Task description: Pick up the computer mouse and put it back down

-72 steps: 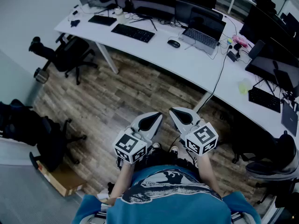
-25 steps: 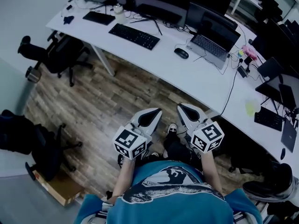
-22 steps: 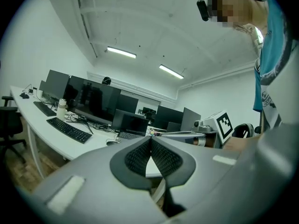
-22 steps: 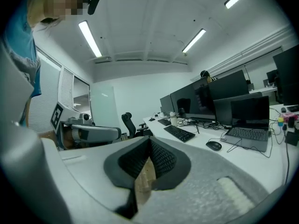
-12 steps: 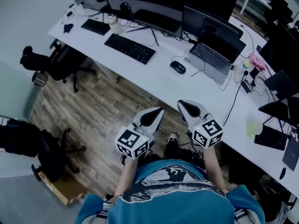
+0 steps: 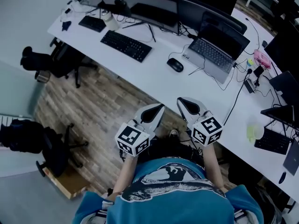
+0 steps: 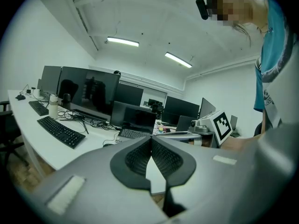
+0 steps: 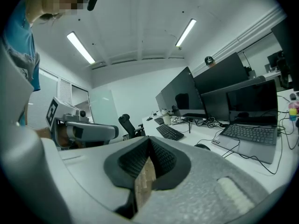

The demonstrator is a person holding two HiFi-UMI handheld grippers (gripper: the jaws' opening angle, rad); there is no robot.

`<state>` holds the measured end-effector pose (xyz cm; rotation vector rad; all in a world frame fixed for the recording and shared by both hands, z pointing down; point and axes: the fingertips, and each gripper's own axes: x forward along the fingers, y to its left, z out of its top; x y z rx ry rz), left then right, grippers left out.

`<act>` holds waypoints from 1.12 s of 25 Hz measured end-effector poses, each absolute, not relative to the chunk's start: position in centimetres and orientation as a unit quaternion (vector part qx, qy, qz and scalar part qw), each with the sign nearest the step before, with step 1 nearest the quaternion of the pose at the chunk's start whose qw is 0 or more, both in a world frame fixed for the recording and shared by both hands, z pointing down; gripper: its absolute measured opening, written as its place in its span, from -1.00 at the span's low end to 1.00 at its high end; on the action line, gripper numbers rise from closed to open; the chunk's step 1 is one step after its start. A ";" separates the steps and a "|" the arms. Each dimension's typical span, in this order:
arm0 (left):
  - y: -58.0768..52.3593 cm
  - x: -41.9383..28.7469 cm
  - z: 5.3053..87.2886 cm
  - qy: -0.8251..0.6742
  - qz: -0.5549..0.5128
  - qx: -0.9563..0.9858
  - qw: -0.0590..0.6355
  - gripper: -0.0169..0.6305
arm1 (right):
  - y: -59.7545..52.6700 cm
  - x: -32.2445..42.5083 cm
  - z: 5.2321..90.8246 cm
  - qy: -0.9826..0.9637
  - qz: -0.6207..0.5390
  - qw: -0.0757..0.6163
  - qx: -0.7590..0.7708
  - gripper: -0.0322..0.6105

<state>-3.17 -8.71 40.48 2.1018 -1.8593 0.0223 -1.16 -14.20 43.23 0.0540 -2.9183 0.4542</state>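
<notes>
The computer mouse (image 6: 175, 65) lies on the white desk (image 6: 152, 73) between keyboard (image 6: 126, 45) and laptop (image 6: 212, 50), its long axis slanting upper-left to lower-right; its front is unclear. Left gripper (image 6: 160, 107) and right gripper (image 6: 181, 101), both clenched empty, hover near the desk's edge

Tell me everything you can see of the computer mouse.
The computer mouse is small, dark and oval, seemingly smooth plastic. It lies flat on the white desk, between the black keyboard and the open laptop, nearer the laptop. Nothing but the desk touches it; no cord of its own can be made out.
</notes>
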 end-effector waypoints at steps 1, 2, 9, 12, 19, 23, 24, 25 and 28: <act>-8.9 -3.2 40.6 -0.653 0.010 0.739 0.169 -0.91 | -14.4 -1.2 43.3 -0.983 0.155 0.094 0.019 -0.89; -9.1 -3.2 40.7 -0.652 0.012 0.738 0.171 -0.91 | -14.6 -1.2 43.4 -0.983 0.157 0.094 0.020 -0.89; -10.3 -4.5 41.2 -0.644 0.018 0.745 0.176 -0.91 | -15.8 -1.7 44.4 -0.981 0.165 0.099 0.037 -0.89; -11.2 -5.8 41.2 -0.634 0.013 0.754 0.171 -0.91 | -16.8 -2.6 44.6 -0.980 0.165 0.100 0.049 -0.89; -14.5 -10.4 41.3 -0.605 0.034 0.779 0.161 -0.91 | -19.4 -6.4 45.5 -0.976 0.165 0.113 0.086 -0.89; -16.6 -12.7 41.2 -0.574 0.039 0.802 0.159 -0.91 | -21.2 -9.1 46.2 -0.971 0.170 0.123 0.112 -0.89; -17.0 -13.3 41.3 -0.567 0.041 0.807 0.160 -0.91 | -21.6 -9.8 46.5 -0.970 0.171 0.127 0.117 -0.89; -17.4 -13.9 41.4 -0.561 0.042 0.811 0.161 -0.91 | -21.9 -10.4 46.9 -0.969 0.170 0.131 0.123 -0.89; -18.4 -15.5 41.9 -0.543 0.047 0.823 0.162 -0.91 | -22.8 -12.0 48.0 -0.965 0.164 0.148 0.138 -0.89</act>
